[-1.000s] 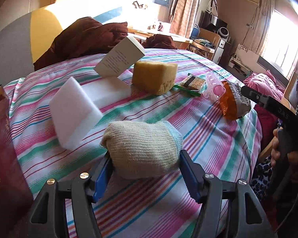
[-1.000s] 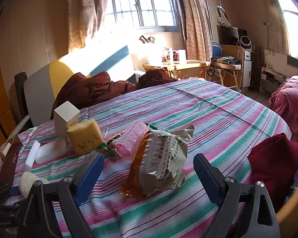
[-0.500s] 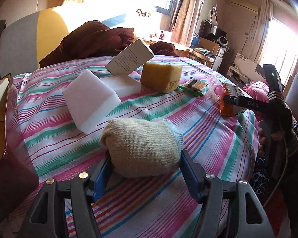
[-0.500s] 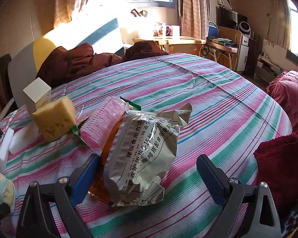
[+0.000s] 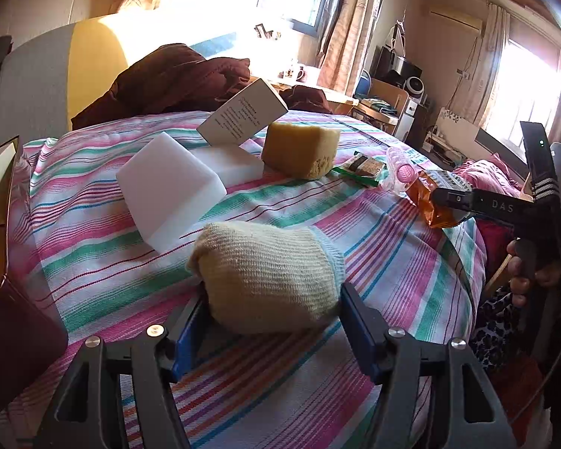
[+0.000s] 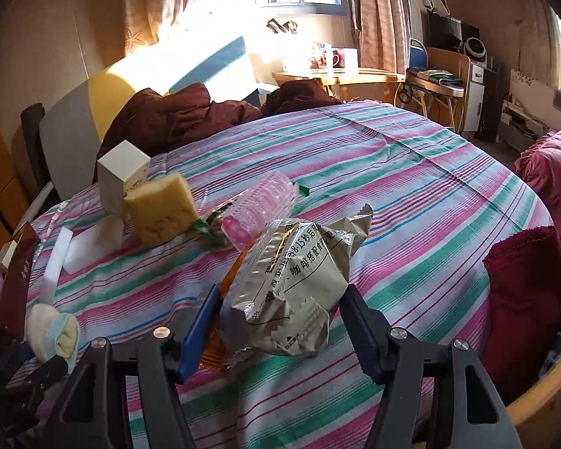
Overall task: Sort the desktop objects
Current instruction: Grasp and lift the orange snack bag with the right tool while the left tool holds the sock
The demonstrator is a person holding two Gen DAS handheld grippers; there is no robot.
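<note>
L gripper clamps rolled sock mid-body over striped cloth; soft, light, squashes. R gripper closing on snack packet, contact unclear; crinkly, slippery, grab middle.

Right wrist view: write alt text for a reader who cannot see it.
The right tongs close around a silver snack packet on a striped tablecloth. Behind it lie a pink bottle, a yellow sponge, a white box and white foam blocks.
</note>
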